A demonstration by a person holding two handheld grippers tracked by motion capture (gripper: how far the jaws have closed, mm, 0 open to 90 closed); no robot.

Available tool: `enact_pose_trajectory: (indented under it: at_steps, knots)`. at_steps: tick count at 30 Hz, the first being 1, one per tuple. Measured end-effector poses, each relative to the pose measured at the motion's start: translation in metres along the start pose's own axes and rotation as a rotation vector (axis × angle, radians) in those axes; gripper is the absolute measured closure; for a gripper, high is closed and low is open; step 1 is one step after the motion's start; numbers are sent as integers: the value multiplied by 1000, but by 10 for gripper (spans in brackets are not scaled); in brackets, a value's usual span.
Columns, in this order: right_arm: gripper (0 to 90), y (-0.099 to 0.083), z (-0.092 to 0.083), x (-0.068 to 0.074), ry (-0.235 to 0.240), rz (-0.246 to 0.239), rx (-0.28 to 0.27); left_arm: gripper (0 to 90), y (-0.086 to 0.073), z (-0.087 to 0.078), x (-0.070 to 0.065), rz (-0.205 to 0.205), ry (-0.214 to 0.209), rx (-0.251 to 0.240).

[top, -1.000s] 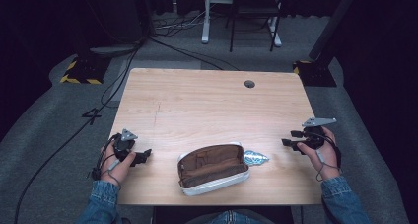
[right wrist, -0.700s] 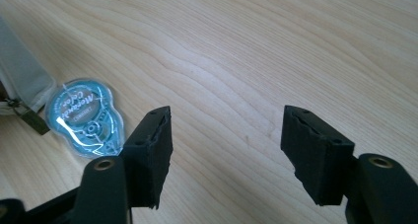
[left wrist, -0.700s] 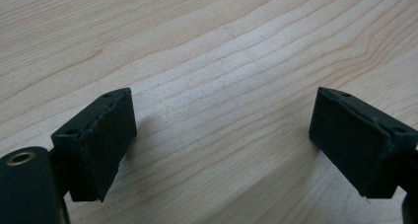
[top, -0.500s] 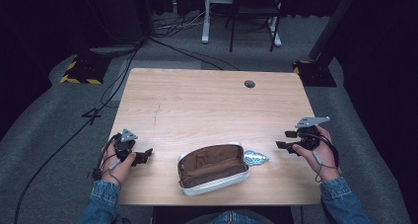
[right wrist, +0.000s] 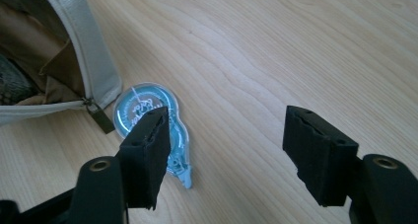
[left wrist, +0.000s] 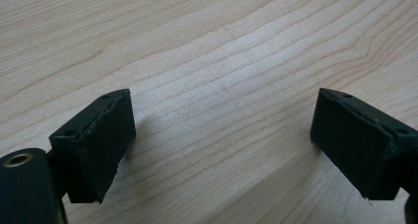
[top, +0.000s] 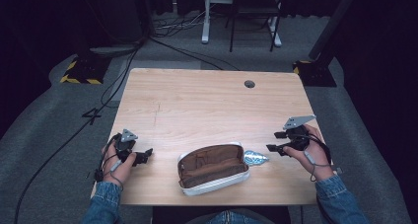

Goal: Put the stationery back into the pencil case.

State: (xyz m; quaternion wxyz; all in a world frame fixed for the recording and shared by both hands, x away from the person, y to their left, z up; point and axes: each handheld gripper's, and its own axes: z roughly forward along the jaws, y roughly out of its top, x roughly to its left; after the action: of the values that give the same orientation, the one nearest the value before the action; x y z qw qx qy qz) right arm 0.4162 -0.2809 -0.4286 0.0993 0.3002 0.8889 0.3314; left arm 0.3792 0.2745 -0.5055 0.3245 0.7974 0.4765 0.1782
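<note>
At the lower left of the high view, the left gripper (top: 146,156) is seen resting on the table (top: 207,105), jaws spread wide and empty. At lower centre lies the open pencil case (top: 213,166), its long axis running left to right, slightly raised at the right. Touching its right end, the correction tape dispenser (top: 256,158) is laid flat, its narrow tip pointed right toward the right gripper (top: 274,141). Since a second ago that gripper has been drawn back to the right and its jaws have just been opening; nothing is held between them. The dispenser is judged released beside the case, not inside.
</note>
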Motion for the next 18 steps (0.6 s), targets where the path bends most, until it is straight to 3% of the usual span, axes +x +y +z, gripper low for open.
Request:
enact_pose_trajectory:
  at_steps: [11,18]
  knots:
    - [356,13,19,17,64,-99,83,103,0,0,0,-3,2,-1]
    - [355,13,30,23,91,-123,144,103,0,0,0,-3,3,-1]
